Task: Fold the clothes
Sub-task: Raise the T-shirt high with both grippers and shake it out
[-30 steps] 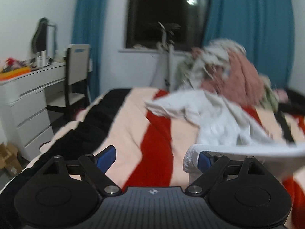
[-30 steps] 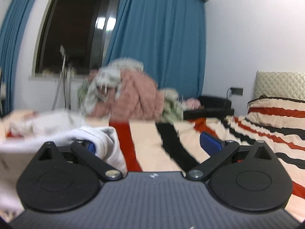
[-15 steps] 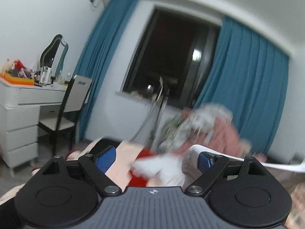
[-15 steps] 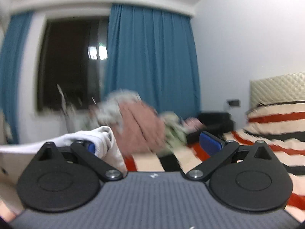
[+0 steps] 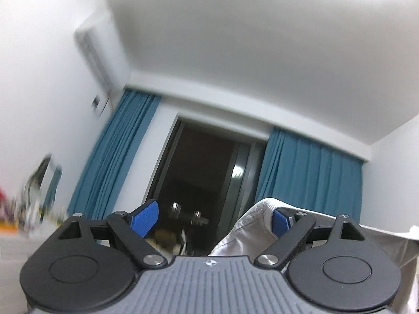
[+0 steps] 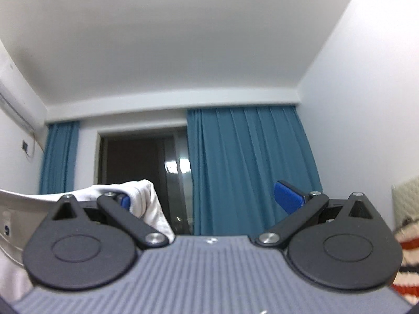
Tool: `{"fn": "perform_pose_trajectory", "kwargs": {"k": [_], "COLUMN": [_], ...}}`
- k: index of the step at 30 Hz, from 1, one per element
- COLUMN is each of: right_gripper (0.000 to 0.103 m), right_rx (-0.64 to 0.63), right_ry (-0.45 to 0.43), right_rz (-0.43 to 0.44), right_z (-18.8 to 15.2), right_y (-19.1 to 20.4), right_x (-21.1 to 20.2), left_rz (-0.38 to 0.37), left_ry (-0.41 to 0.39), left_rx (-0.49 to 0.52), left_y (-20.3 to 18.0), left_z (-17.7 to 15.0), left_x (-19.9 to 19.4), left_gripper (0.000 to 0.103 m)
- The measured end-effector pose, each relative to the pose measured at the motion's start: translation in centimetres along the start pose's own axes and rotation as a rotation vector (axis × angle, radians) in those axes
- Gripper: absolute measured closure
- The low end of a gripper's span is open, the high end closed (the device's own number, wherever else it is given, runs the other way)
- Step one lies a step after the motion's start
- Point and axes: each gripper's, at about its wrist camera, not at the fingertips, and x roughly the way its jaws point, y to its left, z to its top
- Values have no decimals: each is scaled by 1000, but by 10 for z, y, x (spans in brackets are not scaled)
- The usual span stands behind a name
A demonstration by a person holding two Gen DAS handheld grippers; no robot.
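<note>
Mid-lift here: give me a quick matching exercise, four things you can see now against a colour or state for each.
Things:
1. curtains
2. white garment
3. window
4. left gripper

States:
A. dark
B. teal
C. jaws wide apart
D. draped over one finger of each gripper

Pairs: 1-B, 2-D, 3-A, 4-C

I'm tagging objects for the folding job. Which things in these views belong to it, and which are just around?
Part of the job:
- white garment, draped over one finger of each tool
- left tool, jaws wide apart
- right tool, jaws wide apart

Just around:
- blue curtains
- dark window
- air conditioner
- striped bedding
</note>
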Motion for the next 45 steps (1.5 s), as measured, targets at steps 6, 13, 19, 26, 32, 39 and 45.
{"fn": "perform_pose_trajectory", "kwargs": {"k": [6,13,19,26,32,39,45], "right_gripper": [0,0,0,0,0,0,0], "right_rx": [-50,-98,-184,-237,-182,-146,-227], "right_ry": [-57,103,313,527,761,1124,1408], "right_rz": [14,8,-25,-60,-82,-51,143], "right_z": [58,-13,-158,-358,-532,-659,-680], "right_y": [-6,-33,-48,-57,-70,-82,-62], "right_x": [26,62,121,238,316,348,363], "left_rz": [-20,-39,-57,-14,33,-22,-84], "left_ry": [-14,199,422,623,868,1141,1369], "left_rx": [60,47,12,46,71,143,204], "left_y": [-38,-42,-31,-16,46,69,53], "left_z": [35,-81,-245,-453,-651,-760,-747], "left_x": [23,95,200,352,470,517,530], "left_gripper": [9,7,8,8,11,9,4]}}
